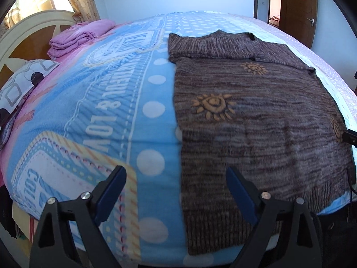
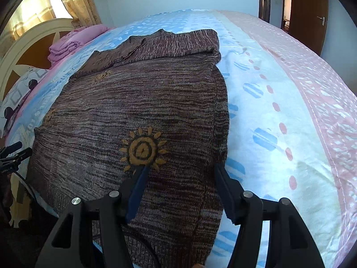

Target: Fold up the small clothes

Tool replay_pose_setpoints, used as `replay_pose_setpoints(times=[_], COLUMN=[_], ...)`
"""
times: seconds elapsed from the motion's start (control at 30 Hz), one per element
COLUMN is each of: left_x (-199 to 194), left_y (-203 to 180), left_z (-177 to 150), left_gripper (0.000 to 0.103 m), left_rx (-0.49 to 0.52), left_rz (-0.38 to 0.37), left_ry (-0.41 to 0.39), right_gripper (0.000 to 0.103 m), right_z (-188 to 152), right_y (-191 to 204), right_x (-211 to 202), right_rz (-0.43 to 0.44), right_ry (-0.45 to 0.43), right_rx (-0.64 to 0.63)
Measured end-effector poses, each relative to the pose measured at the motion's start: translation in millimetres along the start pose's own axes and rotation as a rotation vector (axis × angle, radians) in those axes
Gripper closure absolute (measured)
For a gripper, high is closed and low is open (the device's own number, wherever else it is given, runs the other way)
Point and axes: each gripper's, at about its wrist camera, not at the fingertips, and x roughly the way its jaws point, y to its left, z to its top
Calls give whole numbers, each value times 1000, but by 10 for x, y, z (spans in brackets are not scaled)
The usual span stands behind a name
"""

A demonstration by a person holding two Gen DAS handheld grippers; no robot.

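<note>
A brown knit sweater (image 1: 256, 116) with orange sun motifs lies flat on the bed, hem toward me, its sleeves folded across the far end. It also shows in the right wrist view (image 2: 133, 111). My left gripper (image 1: 176, 174) is open and empty, hovering above the sweater's left edge near the hem. My right gripper (image 2: 179, 169) is open and empty, above the sweater's right side near the hem, just below a sun motif (image 2: 142, 149). The left gripper's tip shows at the left edge of the right wrist view (image 2: 13, 151).
The bed (image 1: 100, 111) has a blue and pink printed cover. A folded pink blanket (image 1: 75, 38) and a patterned pillow (image 1: 20, 89) lie by the headboard (image 1: 22, 35). A brown door (image 1: 299, 6) stands at the far right. The bed's near edge lies just under the grippers.
</note>
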Motion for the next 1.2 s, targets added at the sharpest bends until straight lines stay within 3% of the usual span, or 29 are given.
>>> replay_pose_setpoints(times=[0.1, 0.27, 0.43, 0.63, 0.87, 0.9, 0.93, 0.97, 1.0, 1.13, 1.2], left_x=[-49, -75, -60, -63, 11, -5, -20, -43, -66, -204, -285], left_y=[44, 115, 130, 110, 22, 22, 21, 1, -11, 14, 64], left_z=[-106, -232, -355, -424, -480, -478, -476, -472, -468, -413, -363], left_gripper=[13, 30, 56, 60, 62, 76, 96, 96, 96, 97, 97], left_rx=[-18, -68, -106, -124, -101, -98, -96, -88, -78, -71, -84], left_rz=[-23, -77, -133, -176, -169, -177, -207, -255, -242, -256, -272], left_ry=[21, 58, 95, 113, 119, 113, 107, 108, 96, 48, 22], right_gripper=[39, 39, 39, 39, 39, 39, 39, 41, 42, 68, 77], right_z=[-126, -274, -436, -568, -656, -658, -663, -669, -677, -721, -728], right_y=[-26, -63, -117, -138, -202, -216, -235, -255, -269, -368, -419], right_x=[-24, -105, -140, -207, -276, -291, -310, -324, -328, -316, -301], right_rz=[19, 22, 19, 30, 72, 81, 92, 103, 111, 153, 184], right_ry=[20, 32, 43, 53, 57, 56, 55, 56, 59, 80, 84], right_rx=[5, 3, 13, 13, 35, 43, 52, 62, 69, 106, 130])
